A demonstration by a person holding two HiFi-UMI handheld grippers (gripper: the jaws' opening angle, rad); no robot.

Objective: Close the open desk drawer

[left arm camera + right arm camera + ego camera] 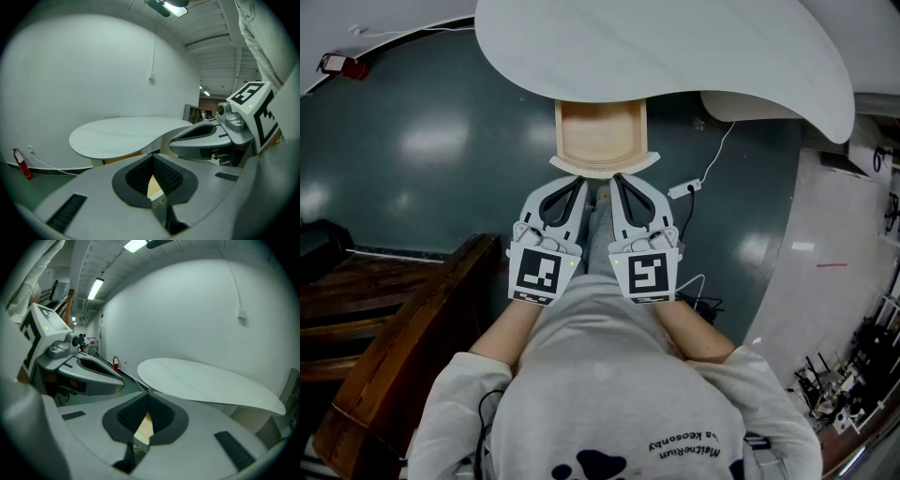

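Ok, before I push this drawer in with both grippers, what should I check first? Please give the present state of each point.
1. Drawer is pulled out from under the desk and needs closing: ok.
2. Nothing lies inside the drawer or over its rim: ok.
3. Left gripper has its jaws together, nothing between them: ok.
4. Right gripper has its jaws together, nothing between them: ok.
5. Both tips are at the drawer front, side by side near its middle: ok. Whether they touch it: cannot tell.
6. White cable lies on the floor to the right, apart from the drawer: ok.
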